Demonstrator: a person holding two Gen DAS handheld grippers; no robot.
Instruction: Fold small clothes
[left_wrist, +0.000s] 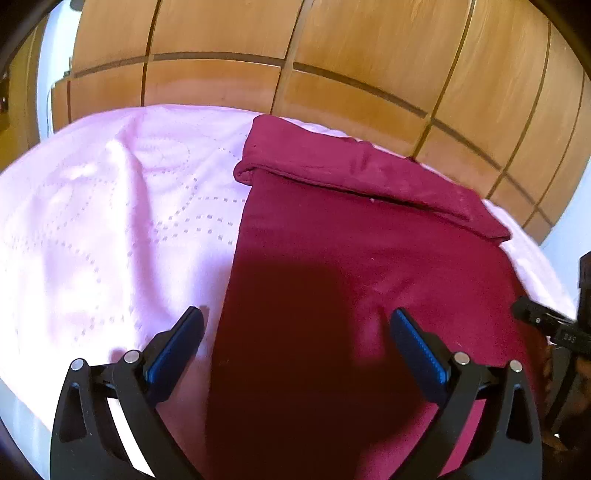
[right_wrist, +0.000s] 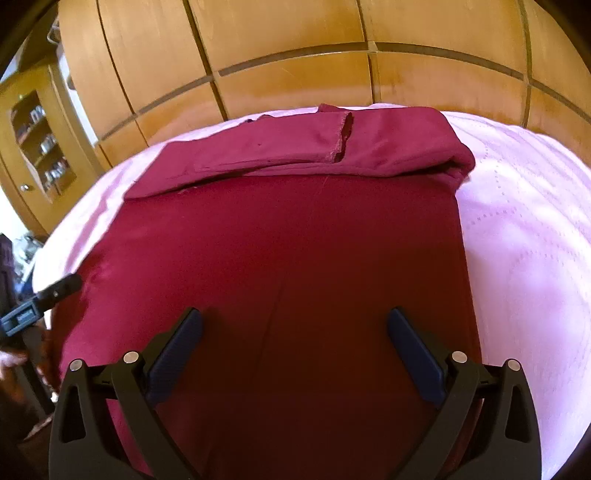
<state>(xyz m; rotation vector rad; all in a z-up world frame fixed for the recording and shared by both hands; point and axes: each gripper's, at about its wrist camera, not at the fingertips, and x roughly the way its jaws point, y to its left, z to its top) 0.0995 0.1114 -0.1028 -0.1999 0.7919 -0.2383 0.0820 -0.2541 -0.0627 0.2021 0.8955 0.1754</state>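
the big wooden wardrobe stands behind everything, just past the far edge of the bed. the bed has a soft pink cover with dotted lines on it. on the bed lies the dark red garment, spread flat, with pink cover showing to each side of it. it fills the part of the bed nearest the cameras and reaches almost to the far edge of the bed.

at the far end of the garment is a folded flap. it is turned over onto the flat part and runs across it, a bit crooked. one raw edge sticks up near the middle of the flap.

the left hand-held gripper hangs over the near left edge of the garment, half over the pink bed cover. its jaws stand wide apart and hold nothing. the right hand-held gripper hangs over the near middle of the garment. its jaws stand wide apart too, with nothing in them.

i think one fold is done and the cloth is let go. the next move looks like picking up the near edge of the garment, one corner for each gripper, and bringing it toward the flap. the cloth is thin and floppy, so both sides need to lift together.
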